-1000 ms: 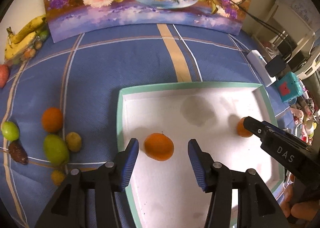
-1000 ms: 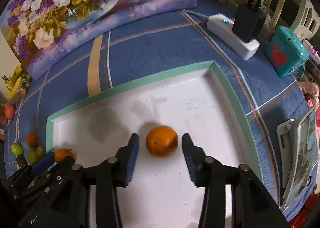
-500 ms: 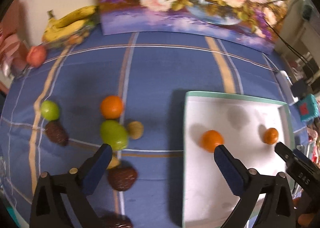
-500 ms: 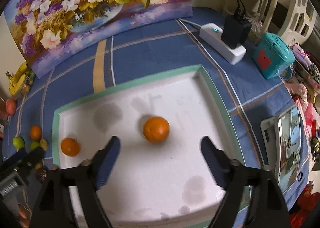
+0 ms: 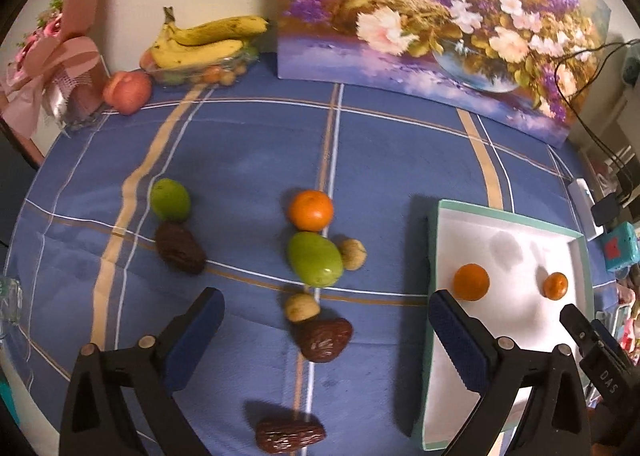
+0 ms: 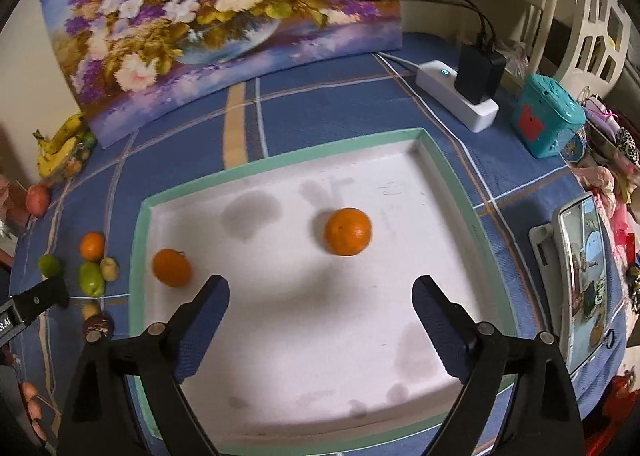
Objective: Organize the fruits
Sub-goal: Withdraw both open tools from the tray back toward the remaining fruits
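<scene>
Tablecloth [image 5: 248, 159]: blue checked cloth fills most of the left wrist view; a flower painting [image 5: 440, 15] leans along the top.
Tray [image 6: 256, 171]: white, green-rimmed, centre of the right wrist view and lower right of the left wrist view. It holds two oranges, one near its left wall [image 6: 172, 268], one at mid-tray [image 6: 347, 232], well apart.
Left gripper [image 5: 326, 320]: jaws spread wide and holding nothing, bottom of its own frame, above the loose fruit.
Right gripper [image 6: 320, 304]: likewise wide apart and empty, bottom of its frame, over the tray floor.
Loose fruit: a third orange [image 5: 311, 210] at frame centre, a large green fruit [image 5: 315, 264] touching it below, a smaller green fruit [image 5: 169, 199] to the left.
Small pieces: three wrinkled dark fruits, probably dates [image 5: 325, 338] [image 5: 180, 248] [image 5: 290, 436], and two small tan fruits [image 5: 352, 254] [image 5: 302, 307].
Handling: the orange looks firm, light and round, so likely to roll; a grip across its widest part seems best. The dates look soft and sticky, so a gentle squeeze across the short side would suit.
Left view only: the full scatter of loose fruit, bananas [image 5: 208, 39] and a peach [image 5: 128, 91] at upper left.
Right view only: the whole tray floor, a power strip [image 6: 456, 95], a teal box [image 6: 548, 115] and a phone [image 6: 584, 268] at the right.
</scene>
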